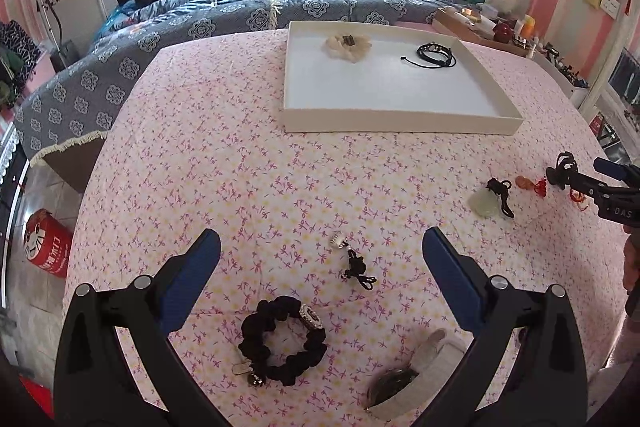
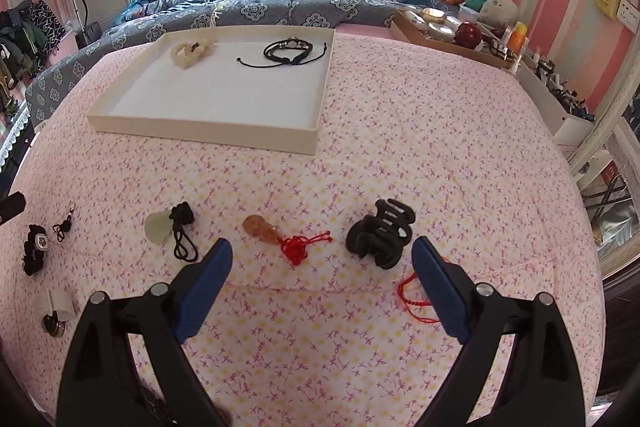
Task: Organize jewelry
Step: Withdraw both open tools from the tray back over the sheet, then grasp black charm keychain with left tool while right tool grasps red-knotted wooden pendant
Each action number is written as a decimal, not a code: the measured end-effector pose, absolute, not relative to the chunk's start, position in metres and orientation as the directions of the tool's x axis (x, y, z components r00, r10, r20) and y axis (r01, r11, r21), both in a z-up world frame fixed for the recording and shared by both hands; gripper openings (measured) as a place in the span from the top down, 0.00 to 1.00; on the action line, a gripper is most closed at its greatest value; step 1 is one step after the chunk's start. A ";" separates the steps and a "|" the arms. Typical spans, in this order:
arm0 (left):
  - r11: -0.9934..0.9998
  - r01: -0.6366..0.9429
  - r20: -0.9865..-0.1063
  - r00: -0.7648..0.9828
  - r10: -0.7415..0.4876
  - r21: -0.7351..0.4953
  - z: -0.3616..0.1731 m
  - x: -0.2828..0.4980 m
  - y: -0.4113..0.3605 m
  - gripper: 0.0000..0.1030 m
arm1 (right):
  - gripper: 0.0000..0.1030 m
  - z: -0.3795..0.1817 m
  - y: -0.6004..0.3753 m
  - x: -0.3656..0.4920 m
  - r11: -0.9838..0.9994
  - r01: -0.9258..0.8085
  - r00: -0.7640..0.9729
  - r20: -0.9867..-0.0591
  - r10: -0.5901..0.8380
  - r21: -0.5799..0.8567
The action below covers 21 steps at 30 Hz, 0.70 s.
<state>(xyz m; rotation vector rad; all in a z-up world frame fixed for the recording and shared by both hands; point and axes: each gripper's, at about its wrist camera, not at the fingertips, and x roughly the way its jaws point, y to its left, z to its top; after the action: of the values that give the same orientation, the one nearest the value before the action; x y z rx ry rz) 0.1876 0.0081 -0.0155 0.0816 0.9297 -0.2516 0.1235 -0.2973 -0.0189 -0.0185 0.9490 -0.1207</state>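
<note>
A white tray [image 1: 304, 117] [image 2: 208, 135] holds a cream flower piece [image 1: 348, 46] and a black cord bracelet [image 1: 436, 54]. My left gripper [image 1: 320, 247] is open and empty above a small bead charm on black cord [image 1: 352, 259]; a black scrunchie [image 1: 284, 339] lies just below. My right gripper [image 2: 322, 255] is open and empty, near a black claw clip [image 2: 380, 233], an amber pendant with red cord [image 2: 280, 235] and a red string [image 2: 412, 297]. A pale jade pendant with black cord [image 2: 164, 227] lies left of these.
A watch with a white strap [image 1: 404, 371] lies by the table's near edge. A wooden box of small items [image 2: 452, 31] stands at the back right. A bed with a blue quilt [image 1: 240, 7] lies behind the table.
</note>
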 end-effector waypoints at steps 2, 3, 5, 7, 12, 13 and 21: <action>0.964 0.260 -0.800 0.568 -0.195 -0.051 -0.013 0.187 0.008 0.03 | 0.11 -0.017 -0.297 0.126 0.993 0.093 0.575 -0.811 -0.110 -0.069; 0.964 0.262 -0.799 0.568 -0.197 -0.051 -0.013 0.186 0.008 0.03 | 0.11 -0.016 -0.297 0.126 0.993 0.092 0.576 -0.810 -0.111 -0.071; 0.961 0.273 -0.798 0.570 -0.196 -0.042 -0.012 0.184 0.006 0.03 | 0.11 -0.016 -0.297 0.128 0.993 0.087 0.576 -0.810 -0.111 -0.074; 0.958 0.284 -0.797 0.569 -0.204 -0.043 -0.013 0.183 0.002 0.03 | 0.11 -0.017 -0.296 0.129 0.994 0.083 0.573 -0.812 -0.110 -0.077; 0.948 0.312 -0.808 0.543 -0.227 -0.057 -0.025 0.179 -0.006 0.04 | 0.11 -0.027 -0.292 0.132 0.994 0.061 0.549 -0.829 -0.105 -0.086; 0.946 0.320 -0.813 0.539 -0.219 -0.043 -0.030 0.179 -0.010 0.06 | 0.11 -0.029 -0.292 0.132 0.994 0.059 0.546 -0.831 -0.106 -0.088; 0.932 0.361 -0.841 0.488 -0.231 -0.047 -0.050 0.180 -0.024 0.12 | 0.12 -0.042 -0.290 0.135 0.994 0.049 0.518 -0.849 -0.105 -0.093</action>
<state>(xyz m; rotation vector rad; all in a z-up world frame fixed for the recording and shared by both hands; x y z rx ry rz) 0.1798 -0.0235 -0.0503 0.1425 0.9982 -0.3613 0.1347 -0.2902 -0.0423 -0.0595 1.0225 -0.0928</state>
